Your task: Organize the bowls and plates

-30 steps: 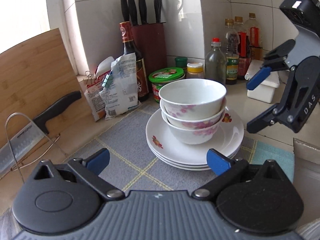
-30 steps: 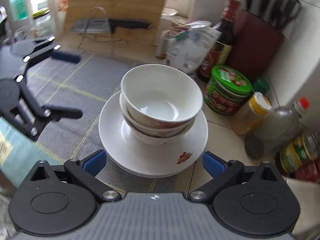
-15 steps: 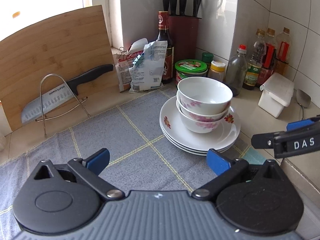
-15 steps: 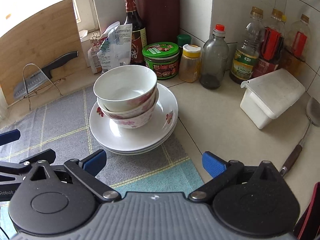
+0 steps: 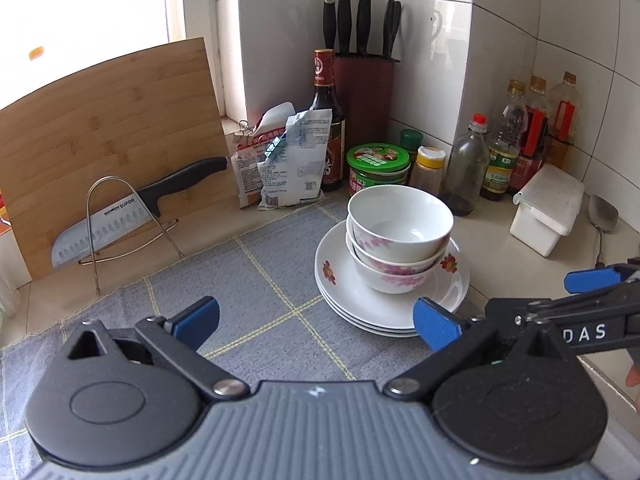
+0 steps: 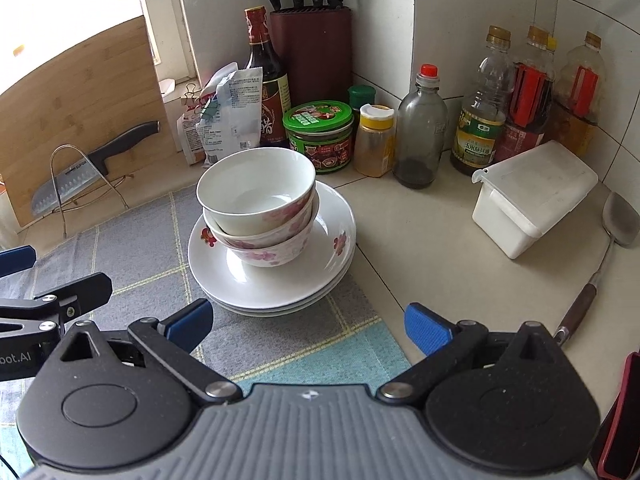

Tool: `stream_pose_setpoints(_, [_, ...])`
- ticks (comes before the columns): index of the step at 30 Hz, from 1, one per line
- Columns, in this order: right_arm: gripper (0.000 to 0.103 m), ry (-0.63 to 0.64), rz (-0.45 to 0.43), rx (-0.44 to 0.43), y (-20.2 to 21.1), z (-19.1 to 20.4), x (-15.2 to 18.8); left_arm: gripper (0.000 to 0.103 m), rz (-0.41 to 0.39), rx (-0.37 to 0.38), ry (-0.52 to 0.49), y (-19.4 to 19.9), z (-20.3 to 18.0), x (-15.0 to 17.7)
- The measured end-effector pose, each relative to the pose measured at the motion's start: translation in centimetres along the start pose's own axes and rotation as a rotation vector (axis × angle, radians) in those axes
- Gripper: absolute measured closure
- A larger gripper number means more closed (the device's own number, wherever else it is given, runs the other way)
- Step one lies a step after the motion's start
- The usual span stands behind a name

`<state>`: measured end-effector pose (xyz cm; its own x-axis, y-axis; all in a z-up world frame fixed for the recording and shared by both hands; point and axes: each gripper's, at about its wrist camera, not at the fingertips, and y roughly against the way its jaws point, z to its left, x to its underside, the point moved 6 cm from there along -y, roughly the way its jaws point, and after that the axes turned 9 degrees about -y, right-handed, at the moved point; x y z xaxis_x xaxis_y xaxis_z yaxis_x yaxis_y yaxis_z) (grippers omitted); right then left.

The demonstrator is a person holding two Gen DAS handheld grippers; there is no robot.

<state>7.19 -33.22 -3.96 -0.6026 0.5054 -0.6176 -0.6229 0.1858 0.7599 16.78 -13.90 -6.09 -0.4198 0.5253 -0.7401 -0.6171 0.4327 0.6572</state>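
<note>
Both tongs had drawn back from the stack since a second earlier, when your right tongs hung high above the bowls and your left sat close under the plate rim. At this moment your left tongs (image 5: 316, 320) and your right tongs (image 6: 306, 326) were level with each other, side by side, and well short of the crockery.

Three flowered bowls (image 5: 400, 236) sat nested on a pile of plates (image 6: 272, 284), and that pile rested on the right edge of the grey cloth (image 5: 260, 292), where the cloth met the bare surface (image 6: 424, 240), with the jars and bottles just behind it in the back corner.

To my eye the stacking was done and you were in the retreat, or close to the end of the job. If anything was left, it called for a check that the top bowl, which looked slightly tilted, sat true, and a gentle nudge on its rim if not.

Your left tongs were spread wide, holding nothing and touching nothing. Your right tongs were equally spread and empty, clear of the plates.
</note>
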Motion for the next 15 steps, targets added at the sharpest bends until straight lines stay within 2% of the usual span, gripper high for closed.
stream_pose_setpoints(15, [0.000, 0.011, -0.009, -0.007, -0.01, 0.15, -0.79, 0.001, 0.002, -0.010, 0.006, -0.27, 0.22, -0.34])
